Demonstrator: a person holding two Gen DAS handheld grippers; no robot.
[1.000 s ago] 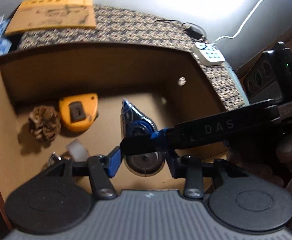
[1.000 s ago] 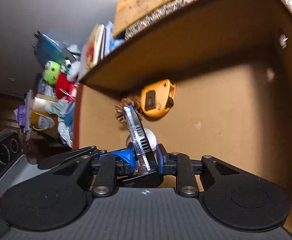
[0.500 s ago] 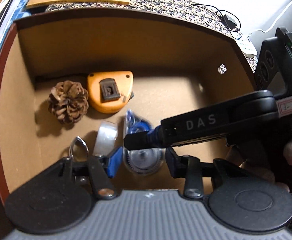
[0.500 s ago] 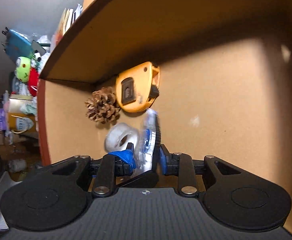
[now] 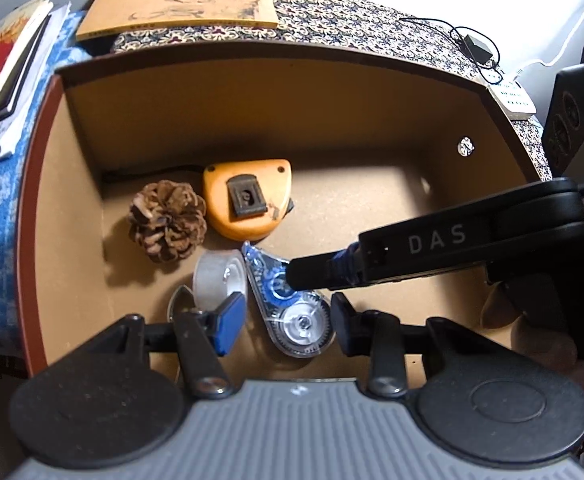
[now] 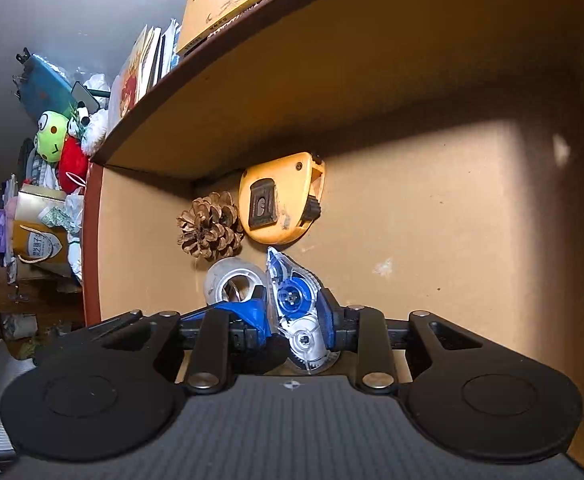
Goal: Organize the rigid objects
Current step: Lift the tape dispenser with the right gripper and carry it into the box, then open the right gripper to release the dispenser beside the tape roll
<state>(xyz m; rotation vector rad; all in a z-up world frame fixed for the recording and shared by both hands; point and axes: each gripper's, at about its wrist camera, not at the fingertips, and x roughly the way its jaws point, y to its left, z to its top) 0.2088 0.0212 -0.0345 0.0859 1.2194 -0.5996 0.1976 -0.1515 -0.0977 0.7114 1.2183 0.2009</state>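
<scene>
Now, right gripper [image 6: 295, 318], jaws slack either side of correction tape [image 6: 298, 308], lays it flat beside tape roll [image 6: 232, 284] in box [image 5: 252, 92]; left gripper [image 5: 282, 320] open, idle, prob. for clearance.

A brown box [image 5: 72, 216] is holding a pine cone [image 5: 167, 221] beside an orange tape measure [image 5: 248, 204]. Nearer the camera, a clear tape roll [image 5: 219, 280] is lying just beside a blue correction tape dispenser [image 5: 288, 308]. The right gripper [image 5: 312, 274] is reaching in from the right, its tip lying over the dispenser. The left gripper [image 5: 288, 324] is hanging wide apart above them.
</scene>
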